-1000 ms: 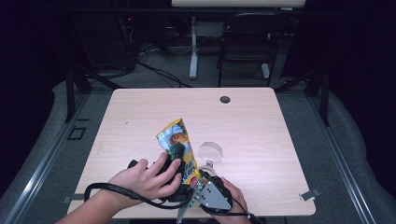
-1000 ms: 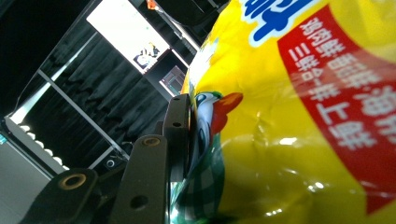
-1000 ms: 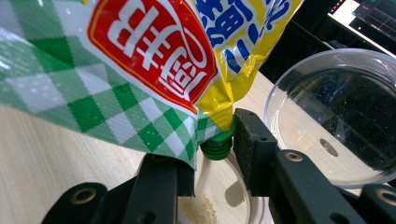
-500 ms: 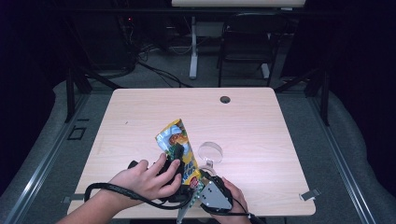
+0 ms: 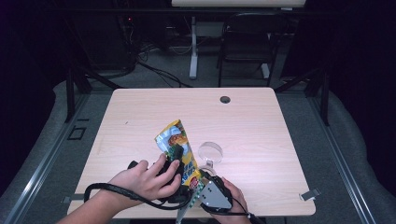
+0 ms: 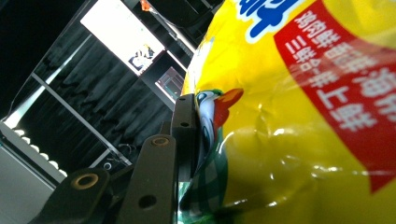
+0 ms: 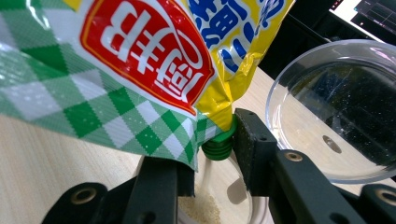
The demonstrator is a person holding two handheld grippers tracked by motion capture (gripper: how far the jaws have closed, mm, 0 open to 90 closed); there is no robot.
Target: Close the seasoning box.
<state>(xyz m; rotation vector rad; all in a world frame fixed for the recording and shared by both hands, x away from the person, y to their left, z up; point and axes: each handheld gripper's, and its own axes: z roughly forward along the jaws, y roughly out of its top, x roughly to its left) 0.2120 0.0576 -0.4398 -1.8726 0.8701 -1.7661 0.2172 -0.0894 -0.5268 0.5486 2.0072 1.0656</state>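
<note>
High view, left to right: your left hand [image 5: 147,179] carries the left gripper [image 5: 175,156], whose jaws clamp the body of the yellow foil seasoning pouch with red label and green-checked lower part [image 5: 180,149]. The jaws have just been closing, with the pouch between them. The pouch stands tilted over the near middle of the pale wooden counter [image 5: 261,121], its top leaning away toward the left. Just right of it rests a clear round glass dish [image 5: 210,151]. Your right hand [image 5: 233,198] holds the right gripper [image 5: 205,179], with its grey three-cornered plate, at the pouch's lower end. A small dark round grommet [image 5: 225,99] sits near the far edge.

Left gripper view: one black jaw presses flat against the yellow foil pouch [image 6: 299,121]; the other jaw is hidden behind it.

Right gripper view: your jaws close on the green screw spout [image 7: 218,144] at the bottom corner of the pouch [image 7: 140,70]. Beneath the spout lies a clear shallow dish holding pale granules [image 7: 205,207]; the clear round glass dish [image 7: 336,112] stands to the right.
</note>
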